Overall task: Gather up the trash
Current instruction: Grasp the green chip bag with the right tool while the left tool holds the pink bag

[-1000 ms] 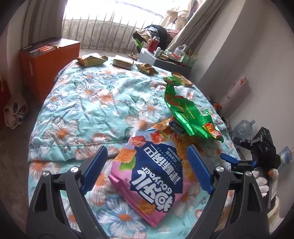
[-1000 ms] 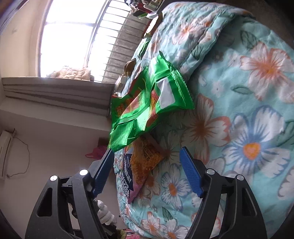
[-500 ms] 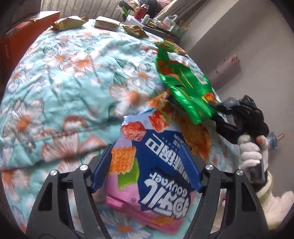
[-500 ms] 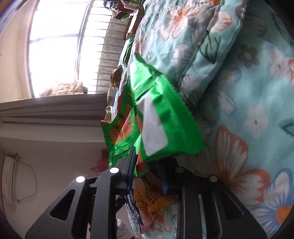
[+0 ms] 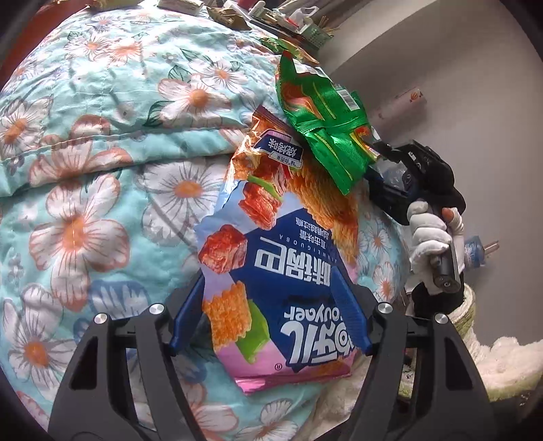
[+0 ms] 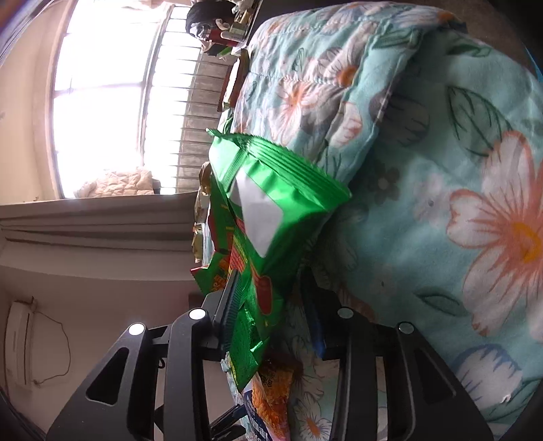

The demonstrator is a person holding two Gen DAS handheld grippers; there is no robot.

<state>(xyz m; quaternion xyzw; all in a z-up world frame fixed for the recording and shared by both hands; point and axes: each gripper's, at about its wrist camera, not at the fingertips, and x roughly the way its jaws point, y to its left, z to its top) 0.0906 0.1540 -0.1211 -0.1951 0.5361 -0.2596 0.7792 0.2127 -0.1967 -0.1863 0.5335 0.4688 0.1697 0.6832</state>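
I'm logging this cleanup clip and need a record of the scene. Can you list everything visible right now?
Blue-and-pink snack bag: one, between the left jaws.
Green snack bag: one, held at its end by the right jaws.
Floral quilt: one, teal with orange-white flowers, under both bags.
Wrappers: several, gold-brown, on the quilt's far edge.
Window: one, bright, barred.
Left gripper: black, blue pads.
Right gripper: black.
Gloved hand: white.

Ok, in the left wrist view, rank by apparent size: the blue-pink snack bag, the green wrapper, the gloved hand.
1. blue-pink snack bag, though it is nearest the camera, which inflates it.
2. green wrapper.
3. gloved hand, clearly smallest.
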